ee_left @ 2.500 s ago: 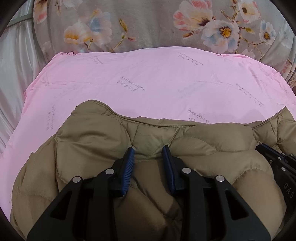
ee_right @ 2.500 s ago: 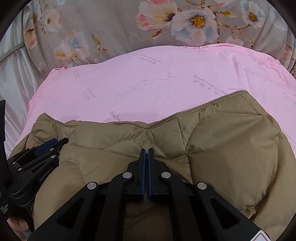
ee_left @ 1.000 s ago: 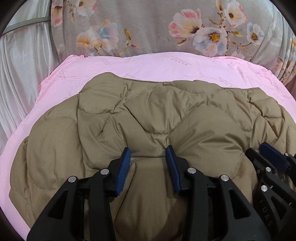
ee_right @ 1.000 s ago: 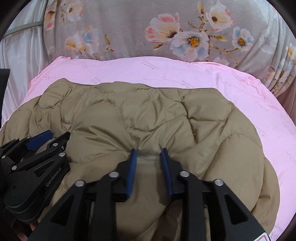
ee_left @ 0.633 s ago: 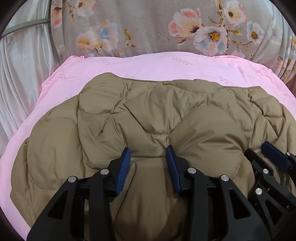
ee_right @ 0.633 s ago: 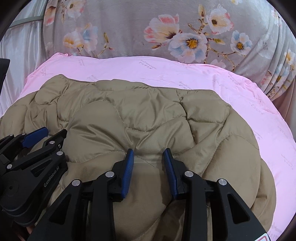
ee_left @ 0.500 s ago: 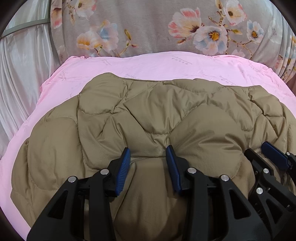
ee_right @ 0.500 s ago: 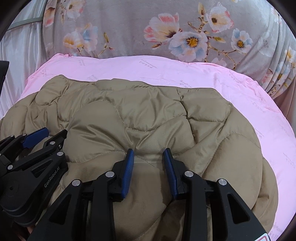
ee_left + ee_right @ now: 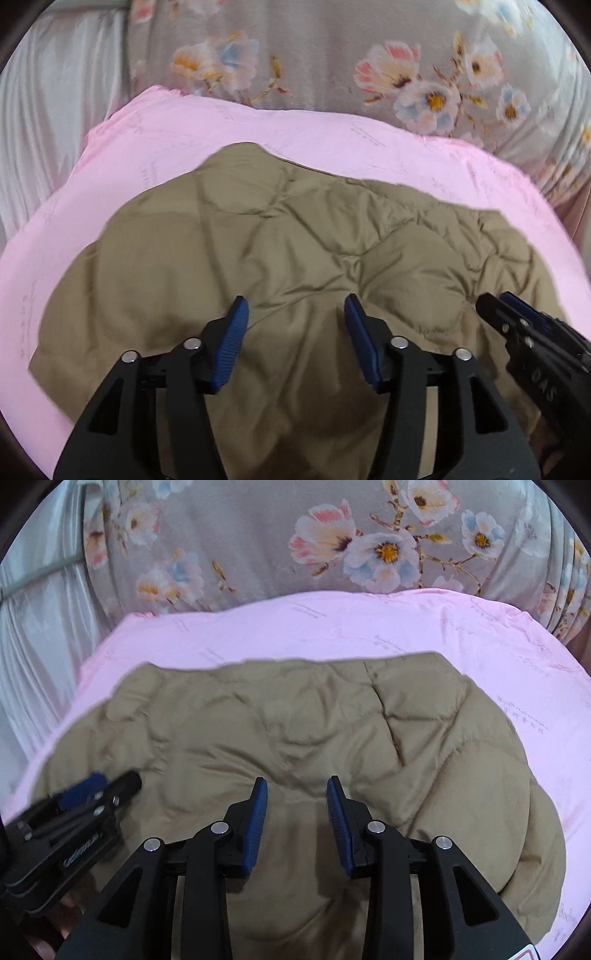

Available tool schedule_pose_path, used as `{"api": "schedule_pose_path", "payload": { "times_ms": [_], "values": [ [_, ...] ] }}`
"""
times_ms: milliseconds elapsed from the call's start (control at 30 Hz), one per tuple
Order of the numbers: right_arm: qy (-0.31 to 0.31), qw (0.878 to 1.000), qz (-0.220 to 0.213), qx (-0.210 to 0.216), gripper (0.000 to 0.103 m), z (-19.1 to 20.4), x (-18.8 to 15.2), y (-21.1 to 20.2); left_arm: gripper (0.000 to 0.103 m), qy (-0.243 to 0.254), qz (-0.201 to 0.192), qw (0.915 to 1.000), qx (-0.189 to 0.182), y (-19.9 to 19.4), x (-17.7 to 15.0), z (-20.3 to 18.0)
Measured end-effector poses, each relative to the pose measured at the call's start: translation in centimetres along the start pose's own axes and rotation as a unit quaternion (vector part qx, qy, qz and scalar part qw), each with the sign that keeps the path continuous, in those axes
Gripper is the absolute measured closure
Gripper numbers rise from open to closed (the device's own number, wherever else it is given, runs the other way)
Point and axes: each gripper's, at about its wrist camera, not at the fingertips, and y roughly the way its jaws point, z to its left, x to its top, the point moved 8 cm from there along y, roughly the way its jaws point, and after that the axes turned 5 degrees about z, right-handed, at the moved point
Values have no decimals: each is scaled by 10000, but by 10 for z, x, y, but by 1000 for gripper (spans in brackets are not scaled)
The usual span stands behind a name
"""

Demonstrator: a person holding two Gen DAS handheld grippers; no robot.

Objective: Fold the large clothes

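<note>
One quilted jacket point(image 9: 295, 229), two tools: left tool point(image 9: 295, 314) opening, right tool point(image 9: 295, 794) seemingly spread

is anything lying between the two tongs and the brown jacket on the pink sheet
Nothing visible does. Both the left tongs and the right tongs hang right over the puffy brown jacket, with only bare jacket fabric under and between their jaws. The left jaws are opening, not pressing on the fabric. The pink sheet around it looks bare.
</note>
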Motion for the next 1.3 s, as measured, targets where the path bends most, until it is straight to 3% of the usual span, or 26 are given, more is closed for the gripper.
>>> {"api": "schedule_pose_path", "payload": {
  "times_ms": [67,167,300,367,467,667,767,867,933,1000,1100,1200,1300],
  "values": [
    [-31,9996,-25,289,70,16,10,-7,43,-343,33,9994,-96,-19,-1,24],
    [-22,9983,10,590,72,36,19,-6,35,-936,100,9955,64,-39,-5,73],
    [-123,9971,284,689,81,56,17,11,35,-1743,313,9832,-444,-54,-18,121],
    [-82,9963,471,708,83,58,11,24,35,-2041,361,9781,-212,-60,-26,144],
    [-105,9966,531,617,85,57,3,37,30,-2380,423,9699,-300,-59,-34,164],
    [-256,9969,472,570,86,58,-9,47,30,-2970,908,9445,-1067,-22,-49,160],
    [-240,9969,452,596,86,57,-12,49,20,-2884,806,9486,-1021,-17,-46,151],
    [-265,9972,410,571,86,58,-14,52,19,-2792,814,9510,-1048,-11,-40,140],
    [-264,9972,401,567,86,58,-14,53,32,-2723,779,9532,-1056,-9,-36,133],
    [-221,9970,433,610,86,57,-13,52,57,-2599,774,9578,-958,-10,-30,125],
    [-56,9955,606,722,89,56,-10,39,79,-2350,616,9660,-886,-23,-15,117],
    [126,9907,788,1103,98,58,-14,5,86,-2082,463,9724,-942,-41,2,112],
    [37,9901,1045,936,102,59,-30,-21,87,-1870,284,9768,-1001,-60,16,105]
  ]
}}
